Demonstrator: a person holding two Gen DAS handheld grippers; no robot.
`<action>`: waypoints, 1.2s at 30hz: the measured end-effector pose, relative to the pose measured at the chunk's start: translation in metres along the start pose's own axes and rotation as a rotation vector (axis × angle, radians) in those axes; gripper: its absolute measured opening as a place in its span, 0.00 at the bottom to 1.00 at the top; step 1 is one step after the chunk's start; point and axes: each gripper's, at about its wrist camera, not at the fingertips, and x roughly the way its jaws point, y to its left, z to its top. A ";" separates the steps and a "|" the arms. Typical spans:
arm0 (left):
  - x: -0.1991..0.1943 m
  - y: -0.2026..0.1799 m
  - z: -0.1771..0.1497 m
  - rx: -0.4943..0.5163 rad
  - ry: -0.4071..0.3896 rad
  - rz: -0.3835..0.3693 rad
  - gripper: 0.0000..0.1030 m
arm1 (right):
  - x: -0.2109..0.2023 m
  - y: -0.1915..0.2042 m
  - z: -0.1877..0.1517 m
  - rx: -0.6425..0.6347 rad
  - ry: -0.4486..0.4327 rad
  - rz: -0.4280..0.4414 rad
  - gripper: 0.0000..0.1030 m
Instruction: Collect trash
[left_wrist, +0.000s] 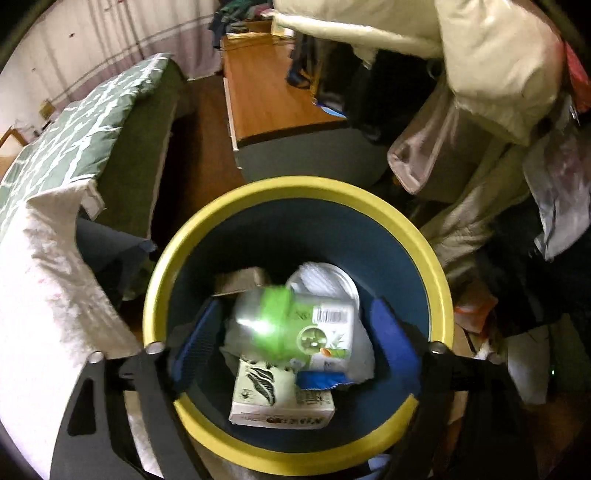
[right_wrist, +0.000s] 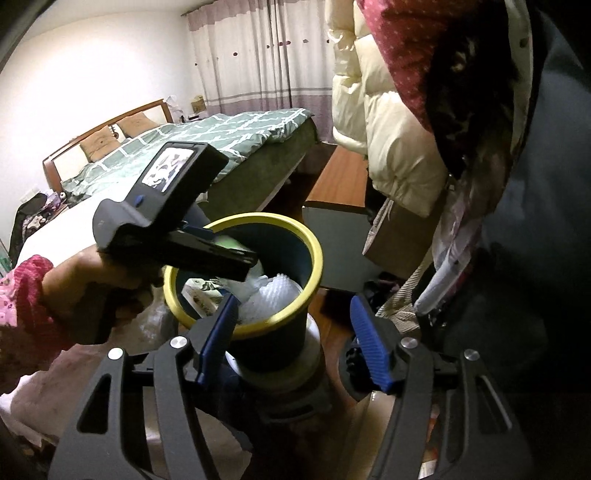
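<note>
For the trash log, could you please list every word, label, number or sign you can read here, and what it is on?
No text can be read for certain.
Green-labelled bottle in the bin: barcode, its digits and the label print too blurred.
White carton with a leaf drawing: red and black print along its lower edge, upside down and too smeared.
Left gripper screen: picture only, no words.

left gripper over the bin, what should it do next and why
Probably lift the left gripper back out of the bin. Its jaws stand wide, touching nothing, and the green-labelled bottle, blurred, lies loose on the trash inside, so this drop looks finished.
</note>
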 end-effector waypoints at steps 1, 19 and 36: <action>-0.007 0.004 -0.002 -0.020 -0.016 0.000 0.84 | -0.001 0.001 0.000 -0.002 -0.001 0.003 0.59; -0.320 0.136 -0.246 -0.546 -0.483 0.509 0.95 | -0.029 0.089 0.017 -0.145 -0.088 0.124 0.72; -0.399 0.115 -0.376 -0.719 -0.557 0.628 0.95 | -0.114 0.127 0.005 -0.170 -0.239 0.188 0.85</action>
